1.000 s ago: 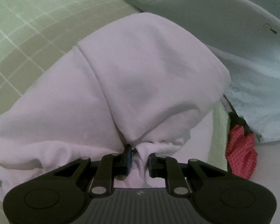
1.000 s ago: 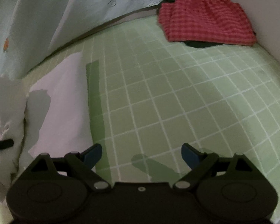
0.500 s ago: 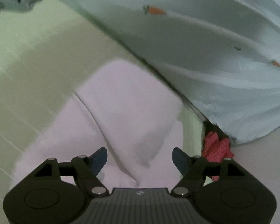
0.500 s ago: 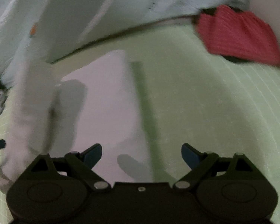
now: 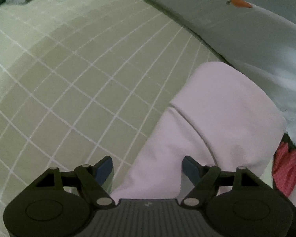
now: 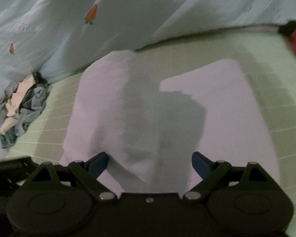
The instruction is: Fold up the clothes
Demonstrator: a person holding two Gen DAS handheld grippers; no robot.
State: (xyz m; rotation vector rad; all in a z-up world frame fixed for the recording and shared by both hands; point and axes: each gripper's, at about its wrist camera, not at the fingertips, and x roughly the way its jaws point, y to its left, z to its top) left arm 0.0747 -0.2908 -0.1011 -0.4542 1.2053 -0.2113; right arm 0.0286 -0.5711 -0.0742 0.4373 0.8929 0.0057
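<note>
The white garment [image 6: 167,106] lies flat on the green gridded sheet [image 5: 69,90], long axis running away from the right gripper [image 6: 150,162], spread directly over it; the left gripper [image 5: 147,165], just opened and empty, sits at its edge.

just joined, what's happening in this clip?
A person with a gripper in each hand is folding a white garment on a green checked sheet. The left gripper has just been opening its jaws and is open, garment lying loose below it. The right gripper hovers open over the same garment. Neither holds anything. A red cloth and a pale blue blanket lie nearby.
</note>
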